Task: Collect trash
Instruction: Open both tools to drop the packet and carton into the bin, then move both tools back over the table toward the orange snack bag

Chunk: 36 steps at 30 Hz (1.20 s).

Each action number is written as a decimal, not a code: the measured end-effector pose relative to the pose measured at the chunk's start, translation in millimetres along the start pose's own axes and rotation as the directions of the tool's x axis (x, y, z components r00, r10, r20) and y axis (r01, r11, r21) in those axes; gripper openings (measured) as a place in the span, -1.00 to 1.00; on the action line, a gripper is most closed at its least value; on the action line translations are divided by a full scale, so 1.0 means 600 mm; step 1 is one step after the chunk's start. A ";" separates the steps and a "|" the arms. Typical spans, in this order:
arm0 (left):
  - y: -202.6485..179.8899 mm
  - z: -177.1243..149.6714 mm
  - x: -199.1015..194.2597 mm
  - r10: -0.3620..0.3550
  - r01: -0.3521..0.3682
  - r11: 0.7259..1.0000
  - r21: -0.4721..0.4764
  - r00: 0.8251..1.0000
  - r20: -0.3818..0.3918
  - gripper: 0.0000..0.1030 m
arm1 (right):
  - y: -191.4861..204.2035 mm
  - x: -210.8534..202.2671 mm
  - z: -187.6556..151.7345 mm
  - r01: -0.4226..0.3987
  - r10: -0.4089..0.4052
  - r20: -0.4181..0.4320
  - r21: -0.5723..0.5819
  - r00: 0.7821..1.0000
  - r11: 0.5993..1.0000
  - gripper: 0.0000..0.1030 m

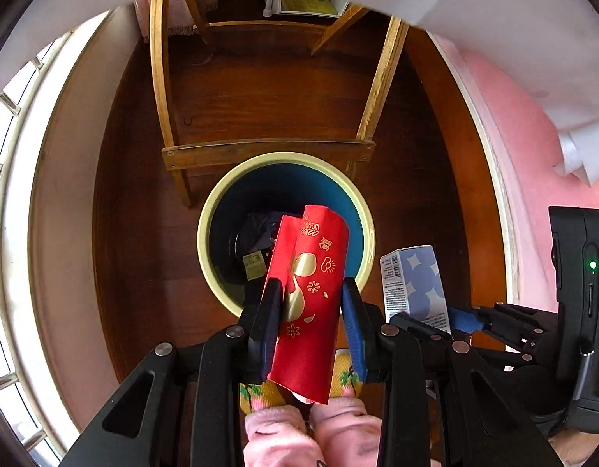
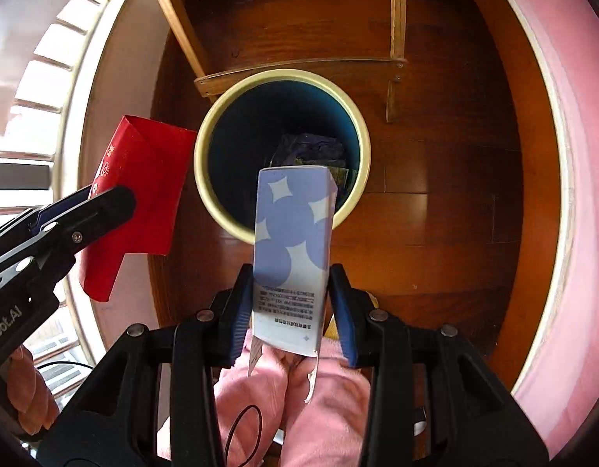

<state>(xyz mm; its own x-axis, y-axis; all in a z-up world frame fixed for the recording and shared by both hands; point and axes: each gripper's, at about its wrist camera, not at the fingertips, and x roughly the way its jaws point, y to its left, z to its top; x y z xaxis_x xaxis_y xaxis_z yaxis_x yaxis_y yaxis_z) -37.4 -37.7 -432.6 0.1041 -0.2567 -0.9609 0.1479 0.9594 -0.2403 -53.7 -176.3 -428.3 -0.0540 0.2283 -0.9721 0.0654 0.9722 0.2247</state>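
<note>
My left gripper (image 1: 311, 297) is shut on a red envelope (image 1: 309, 299) with gold print and holds it over the near rim of a round bin (image 1: 212, 210) with a cream rim and blue inside. The bin holds dark wrappers. My right gripper (image 2: 289, 292) is shut on a white carton with blue circles (image 2: 289, 229), held upright over the bin's near edge (image 2: 200, 159). The carton also shows in the left wrist view (image 1: 416, 284), and the red envelope shows in the right wrist view (image 2: 143, 179), left of the bin.
The bin stands on a dark wooden floor (image 2: 436, 214) in front of a wooden chair frame (image 1: 268, 151). A pink wall or bedding (image 2: 572, 194) is at the right. A window with railing (image 2: 38, 78) is at the left. My pink-slippered feet (image 2: 299, 408) are below.
</note>
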 end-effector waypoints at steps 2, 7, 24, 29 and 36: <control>0.006 0.011 0.033 0.006 -0.006 1.000 0.019 1.000 0.000 -0.42 | -0.016 0.032 0.017 -0.006 0.006 0.003 0.019 1.000 1.000 -0.32; 0.017 0.039 0.094 0.001 0.001 0.999 0.045 0.999 -0.032 -0.20 | -0.038 0.087 0.051 -0.013 0.013 -0.005 0.061 1.000 0.998 -0.32; 0.117 0.048 0.039 0.129 -0.122 0.986 -0.113 0.990 0.060 0.37 | 0.006 0.123 0.132 -0.017 0.017 -0.008 0.051 1.000 0.999 -0.24; 0.125 0.028 -0.027 0.170 -0.159 0.977 -0.144 0.984 0.062 0.37 | 0.037 0.088 0.141 -0.020 0.019 0.027 0.030 0.999 0.999 0.15; 0.107 0.019 -0.159 0.186 -0.170 0.975 -0.145 0.977 0.108 0.37 | 0.081 -0.016 0.129 -0.039 0.040 0.063 -0.008 0.997 0.999 0.16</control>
<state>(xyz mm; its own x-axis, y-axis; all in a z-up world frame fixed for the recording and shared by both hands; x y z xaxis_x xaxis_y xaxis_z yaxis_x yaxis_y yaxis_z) -26.4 47.2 -354.7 0.2351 -0.0847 -0.9683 -0.0160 0.9957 -0.0910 27.0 -135.3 -413.3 0.0117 0.2629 -0.9648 0.0596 0.9629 0.2631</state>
